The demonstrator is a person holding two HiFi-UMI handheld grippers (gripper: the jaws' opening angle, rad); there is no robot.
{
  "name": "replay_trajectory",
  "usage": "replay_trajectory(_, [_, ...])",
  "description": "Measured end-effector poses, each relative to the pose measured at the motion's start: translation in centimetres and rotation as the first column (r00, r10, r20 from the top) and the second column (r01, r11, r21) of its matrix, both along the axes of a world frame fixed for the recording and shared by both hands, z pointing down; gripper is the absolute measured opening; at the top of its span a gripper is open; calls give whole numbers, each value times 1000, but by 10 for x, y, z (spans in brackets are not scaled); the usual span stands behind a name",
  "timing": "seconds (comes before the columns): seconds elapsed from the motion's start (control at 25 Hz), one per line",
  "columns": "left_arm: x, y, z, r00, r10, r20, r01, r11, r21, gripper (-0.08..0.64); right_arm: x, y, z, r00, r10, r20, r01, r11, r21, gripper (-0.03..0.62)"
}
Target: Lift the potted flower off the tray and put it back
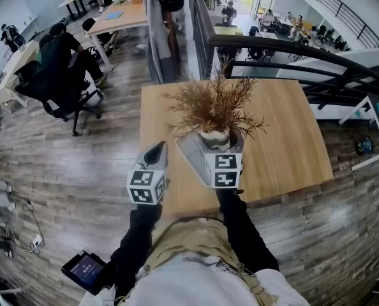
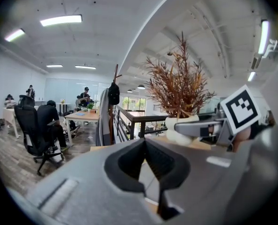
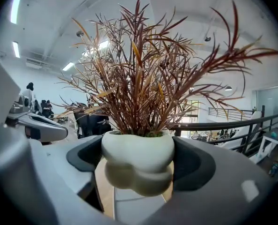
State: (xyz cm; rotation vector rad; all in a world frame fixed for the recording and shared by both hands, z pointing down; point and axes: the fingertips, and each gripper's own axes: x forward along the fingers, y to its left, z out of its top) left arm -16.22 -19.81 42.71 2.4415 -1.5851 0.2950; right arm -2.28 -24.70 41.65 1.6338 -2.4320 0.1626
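Right claw (image 3: 138, 167) clamps the potted flower (image 3: 143, 78) by its pot (image 3: 138, 149) so it hangs, I reckon, clear above the tray (image 1: 191, 155) beneath; left claw (image 2: 146, 146) closed, empty.

Head view: the potted flower (image 1: 213, 110) has its pot (image 1: 214, 137) mostly hidden, w/ dry foliage above and the right gripper (image 1: 215, 146) marker cube below. Pot base not visible, so can't tell if it touches the tray.

Right gripper view: tray (image 3: 136, 207) is only a pale sliver under the pot, rest covered by the jaws.

Left gripper view: pot's right side is behind the right gripper's jaw.

Far-left ppl at desks (image 1: 57, 53) too small for detail. Near-left dark device (image 1: 85, 271): screen text unreadable.
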Motion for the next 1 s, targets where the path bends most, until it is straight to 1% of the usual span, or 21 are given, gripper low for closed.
replay_trajectory(0.36, [-1,-4,-12,999,18,37,-19,1000,19,0,3,2,-14,1000,18,13,-18,1000,25,466])
replay_trajectory(0.44, [1,-4,-14,999,27,29,-27,999,25,0,5,2,-13,1000,21,14,-22,999,26,465])
replay_trajectory(0.56, [2,-4,-17,999,44,-10,-44,998,39,2,3,3,-12,1000,23,14,-23,999,25,466])
replay_trajectory(0.72, [2,-3,-16,999,34,6,-35,998,43,2,4,5,-11,1000,20,11,-20,999,26,466])
replay_trajectory(1.0, [4,-4,-14,1000,22,5,-22,999,32,2,7,5,-14,1000,16,9,-16,999,29,466])
